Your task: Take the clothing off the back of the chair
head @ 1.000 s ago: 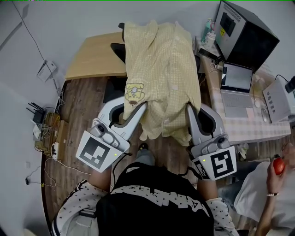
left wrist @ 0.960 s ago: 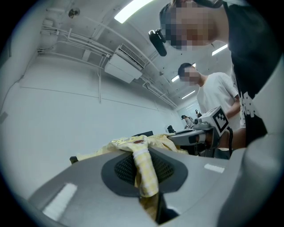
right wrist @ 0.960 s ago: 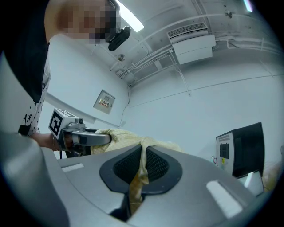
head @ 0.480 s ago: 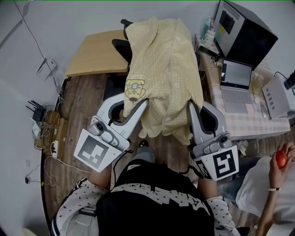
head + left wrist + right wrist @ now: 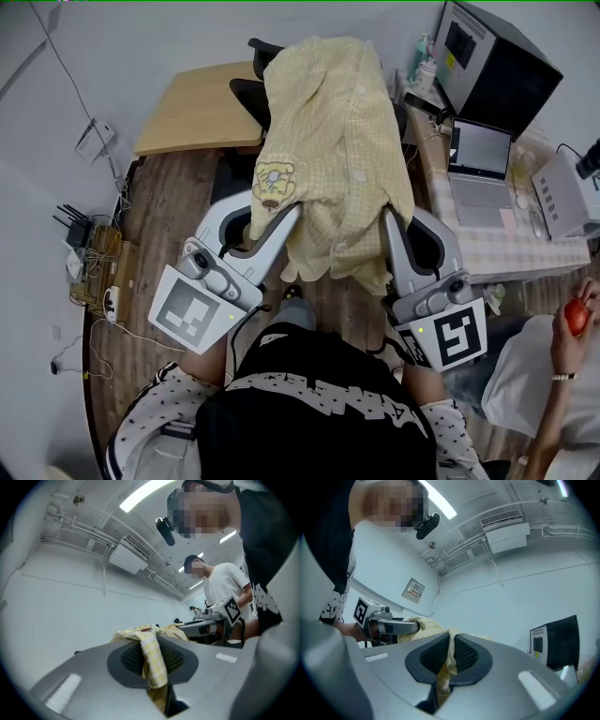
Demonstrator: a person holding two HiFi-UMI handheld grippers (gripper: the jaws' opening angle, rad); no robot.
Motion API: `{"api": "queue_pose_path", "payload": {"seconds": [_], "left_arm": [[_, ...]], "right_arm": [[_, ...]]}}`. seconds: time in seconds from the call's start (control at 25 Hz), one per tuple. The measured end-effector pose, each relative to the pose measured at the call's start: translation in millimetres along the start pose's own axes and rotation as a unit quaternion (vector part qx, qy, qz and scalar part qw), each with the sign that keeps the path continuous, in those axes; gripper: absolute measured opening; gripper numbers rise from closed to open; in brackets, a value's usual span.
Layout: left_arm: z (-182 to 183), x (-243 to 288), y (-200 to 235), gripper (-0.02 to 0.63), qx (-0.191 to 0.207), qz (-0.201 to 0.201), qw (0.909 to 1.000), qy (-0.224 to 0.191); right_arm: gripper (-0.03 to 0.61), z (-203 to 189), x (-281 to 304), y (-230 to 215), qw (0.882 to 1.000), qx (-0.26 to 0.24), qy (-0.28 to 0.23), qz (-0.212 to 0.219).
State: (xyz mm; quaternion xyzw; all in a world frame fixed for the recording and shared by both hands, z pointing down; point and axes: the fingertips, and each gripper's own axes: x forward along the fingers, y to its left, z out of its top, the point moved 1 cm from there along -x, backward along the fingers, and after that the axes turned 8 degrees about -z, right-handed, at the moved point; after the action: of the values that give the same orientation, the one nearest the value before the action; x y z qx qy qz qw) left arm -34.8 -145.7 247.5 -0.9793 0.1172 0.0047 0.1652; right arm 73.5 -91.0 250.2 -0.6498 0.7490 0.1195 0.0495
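Left gripper [image 5: 283,216] and right gripper [image 5: 391,223] each pinch the pale-yellow checked cotton garment [image 5: 328,141] tight; raise both evenly, clearing the black office chair [image 5: 246,96] ahead of them.

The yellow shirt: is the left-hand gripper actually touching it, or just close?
Touching. The left gripper view shows the left gripper with its jaws closed on a fold of the yellow shirt, the cloth pinched between the dark pads.

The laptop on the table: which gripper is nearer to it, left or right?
Right. The right gripper, shut on the yellow shirt, is on the shirt's side toward the laptop; the left gripper grips the opposite side, farther away.
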Motion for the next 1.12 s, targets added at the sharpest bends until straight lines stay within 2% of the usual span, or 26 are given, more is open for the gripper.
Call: {"api": "queue_pose_path", "payload": {"seconds": [0.48, 0.76, 1.12], "left_arm": [[2, -6, -7, 0.037, 0.017, -0.007, 0.9998, 0.004], [-5, -5, -13, 0.037, -0.049, -0.010, 0.9987, -0.001], [-6, -5, -14, 0.038, -0.054, -0.011, 0.9985, -0.008]], "right_arm": [[0.026, 1, -1, 2, 1.000, 0.001, 0.003, 0.006], [0.026, -11, -5, 3, 1.000, 0.016, 0.026, -0.002], [0.026, -12, -5, 4, 1.000, 0.013, 0.020, 0.000]]}}
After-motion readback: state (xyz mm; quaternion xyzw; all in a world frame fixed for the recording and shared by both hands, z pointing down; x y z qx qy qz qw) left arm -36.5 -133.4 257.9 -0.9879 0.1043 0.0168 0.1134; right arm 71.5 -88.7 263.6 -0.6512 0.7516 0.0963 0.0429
